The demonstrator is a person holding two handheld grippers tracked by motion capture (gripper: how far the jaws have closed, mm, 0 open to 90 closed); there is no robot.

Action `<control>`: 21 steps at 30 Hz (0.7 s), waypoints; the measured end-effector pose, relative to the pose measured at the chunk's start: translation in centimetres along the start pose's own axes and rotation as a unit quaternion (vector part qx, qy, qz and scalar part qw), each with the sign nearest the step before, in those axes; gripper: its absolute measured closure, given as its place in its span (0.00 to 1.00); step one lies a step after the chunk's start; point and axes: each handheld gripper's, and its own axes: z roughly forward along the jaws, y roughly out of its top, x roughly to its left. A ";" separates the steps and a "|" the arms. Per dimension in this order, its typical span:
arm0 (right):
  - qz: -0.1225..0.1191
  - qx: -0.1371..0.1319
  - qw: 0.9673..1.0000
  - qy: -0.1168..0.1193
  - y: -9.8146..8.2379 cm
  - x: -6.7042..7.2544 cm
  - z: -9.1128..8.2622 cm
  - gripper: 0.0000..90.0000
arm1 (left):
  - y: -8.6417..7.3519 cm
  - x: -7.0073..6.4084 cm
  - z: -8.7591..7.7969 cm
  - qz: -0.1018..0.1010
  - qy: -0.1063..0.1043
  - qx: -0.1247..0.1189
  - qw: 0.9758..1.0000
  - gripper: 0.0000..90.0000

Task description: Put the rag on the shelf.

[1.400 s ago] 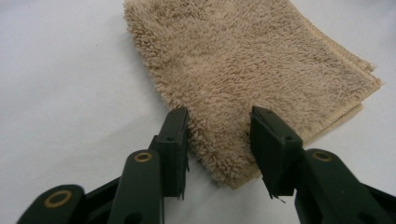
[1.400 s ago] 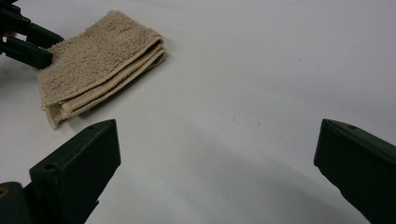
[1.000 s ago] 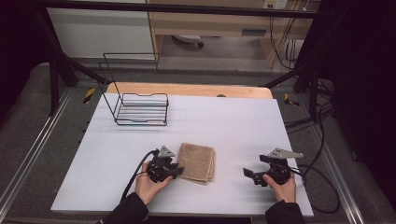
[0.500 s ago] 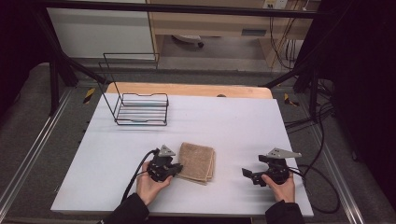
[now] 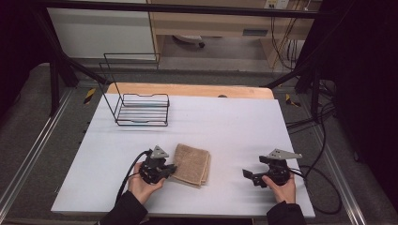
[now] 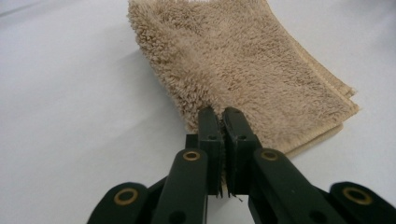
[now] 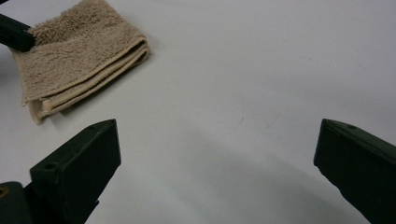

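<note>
Terry-cloth beige towel is lying folded near the table's front edge, where your left gripper is pinching its near-left corner, jaws clamped tight. Your right gripper is waiting wide open, holding nothing, well apart. Nothing is crowding the towel; a wire rack is standing at the far-left corner.

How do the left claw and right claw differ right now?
Left claw is shut on the towel edge; right claw stands wide open, holding nothing. Left claw touches the towel; right claw sits apart from it over bare table. Both are hand-held, with black jaws.
</note>
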 end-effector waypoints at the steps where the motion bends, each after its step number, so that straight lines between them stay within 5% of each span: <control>1: 0.000 0.001 1.000 0.000 0.0 0.0 0.0 0.01 | -0.1 0.1 -0.2 -0.004 0.001 -0.002 1.000 0.96; 13: -0.001 0.003 1.000 -0.005 0.0 0.0 0.1 0.01 | -2.3 2.4 -2.2 -0.004 0.020 0.008 1.000 0.96; 21: -0.002 0.003 1.000 -0.007 0.0 0.0 0.1 0.01 | -3.2 2.6 -2.5 -0.007 0.023 0.009 1.000 0.96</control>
